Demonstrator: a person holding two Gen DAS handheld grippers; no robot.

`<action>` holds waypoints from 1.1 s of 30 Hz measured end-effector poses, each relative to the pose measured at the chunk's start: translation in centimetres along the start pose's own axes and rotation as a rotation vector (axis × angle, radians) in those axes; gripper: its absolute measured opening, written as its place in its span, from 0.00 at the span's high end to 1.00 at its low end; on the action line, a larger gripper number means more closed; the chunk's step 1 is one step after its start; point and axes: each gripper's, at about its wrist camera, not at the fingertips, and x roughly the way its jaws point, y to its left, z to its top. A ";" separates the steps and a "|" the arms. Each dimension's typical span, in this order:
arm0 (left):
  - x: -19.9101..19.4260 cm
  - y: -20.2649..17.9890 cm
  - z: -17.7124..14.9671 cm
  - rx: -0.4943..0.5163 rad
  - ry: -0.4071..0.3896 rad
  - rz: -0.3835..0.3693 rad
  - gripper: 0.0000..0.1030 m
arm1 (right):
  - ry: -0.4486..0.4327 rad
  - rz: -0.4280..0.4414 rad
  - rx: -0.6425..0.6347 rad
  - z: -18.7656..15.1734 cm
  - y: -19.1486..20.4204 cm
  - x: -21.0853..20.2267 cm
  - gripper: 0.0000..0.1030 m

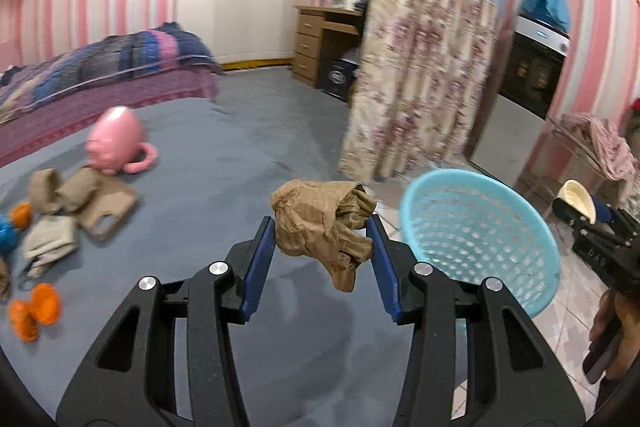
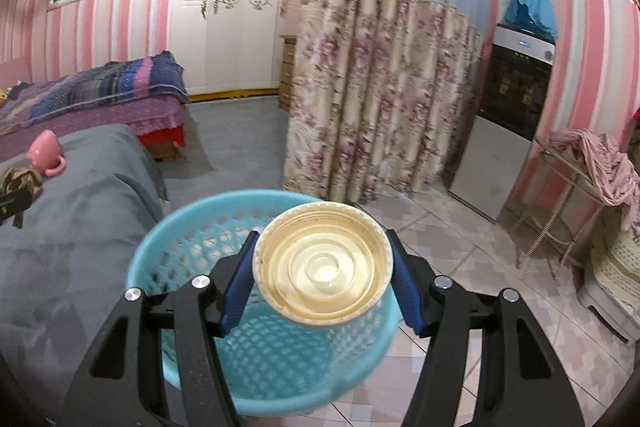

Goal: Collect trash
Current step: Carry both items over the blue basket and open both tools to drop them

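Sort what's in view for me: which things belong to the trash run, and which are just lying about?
Job:
- crumpled paper in left tongs
- cream lid in right tongs
- blue basket
- cardboard scraps on the grey cover

Lying about:
- pink mug
- orange toys
- curtain
- pink cloth on rack

Grey bed (image 1: 208,163) carries pink mug (image 1: 116,143), crumpled paper scraps (image 1: 76,203).

Basket (image 2: 256,367) beside bed (image 2: 80,227) (floor)
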 end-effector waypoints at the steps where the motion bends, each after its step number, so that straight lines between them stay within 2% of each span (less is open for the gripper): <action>1: 0.4 -0.7 0.1 0.009 0.002 -0.014 0.56 | 0.005 -0.009 0.006 -0.3 -0.5 0.1 0.41; 5: 2.1 -4.1 0.6 0.063 0.005 -0.095 0.56 | 0.015 -0.032 0.040 -1.1 -2.2 0.6 0.41; 12: 5.6 -9.6 0.6 0.163 0.034 -0.172 0.56 | 0.039 -0.050 0.088 -2.3 -4.6 1.5 0.41; 17: 7.8 -12.1 0.6 0.229 0.052 -0.178 0.55 | 0.045 -0.039 0.123 -2.6 -5.5 2.0 0.41; 22: 9.7 -11.6 1.0 0.235 0.090 -0.172 0.53 | 0.051 -0.030 0.107 -2.8 -5.0 2.6 0.41; 26: 10.5 -10.5 1.4 0.227 0.092 -0.121 0.28 | 0.050 -0.019 0.108 -2.7 -4.5 3.0 0.41; 31: 9.9 -8.4 2.1 0.188 0.074 -0.091 0.20 | 0.052 -0.021 0.096 -2.5 -3.7 3.3 0.41; 33: 9.3 -7.4 2.2 0.181 0.061 -0.065 0.14 | 0.053 -0.021 0.100 -2.4 -3.4 3.5 0.41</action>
